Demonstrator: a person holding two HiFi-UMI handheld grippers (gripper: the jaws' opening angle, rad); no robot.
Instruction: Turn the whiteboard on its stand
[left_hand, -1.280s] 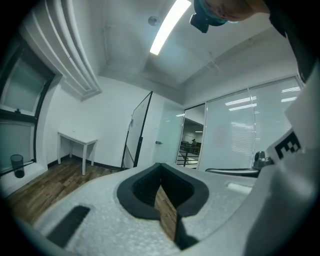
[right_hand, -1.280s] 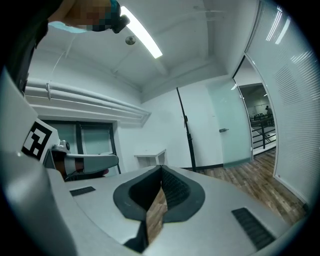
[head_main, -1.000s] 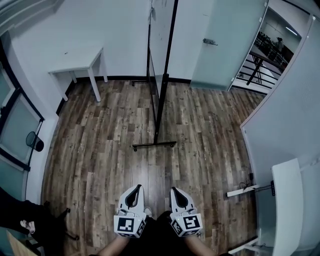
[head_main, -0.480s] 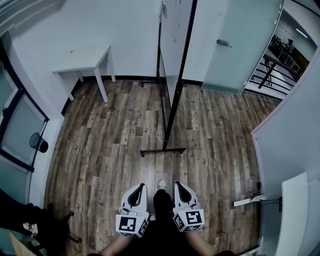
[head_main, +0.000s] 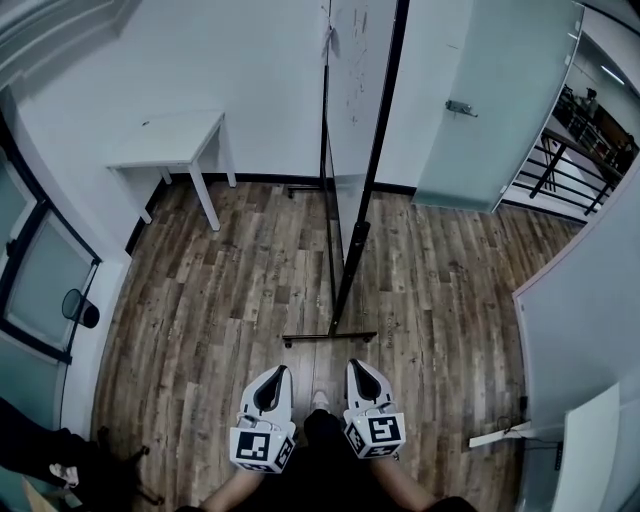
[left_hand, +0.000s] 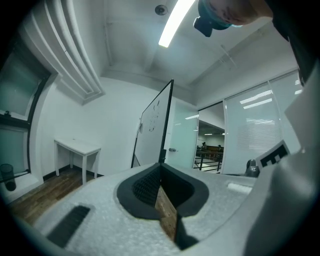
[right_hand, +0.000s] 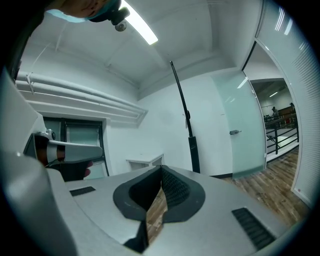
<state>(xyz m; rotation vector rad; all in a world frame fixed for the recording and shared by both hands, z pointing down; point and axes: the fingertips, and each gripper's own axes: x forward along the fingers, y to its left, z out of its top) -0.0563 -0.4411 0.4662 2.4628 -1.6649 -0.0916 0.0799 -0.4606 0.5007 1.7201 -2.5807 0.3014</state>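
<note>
The left gripper (head_main: 273, 376) and right gripper (head_main: 358, 368) are side by side, each with its jaws closed tip to tip and nothing between them. Neither touches anything. The whiteboard (head_main: 352, 90) stands straight ahead, edge-on to both and apart from them. In the head view the foot bar (head_main: 330, 338) of its stand lies near the tips on the floor (head_main: 210, 300).

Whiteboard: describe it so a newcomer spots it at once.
Start at the white back wall, between the small white table and the frosted glass door. The whiteboard stands there edge-on, the only tall black-framed panel on a floor stand.
</note>
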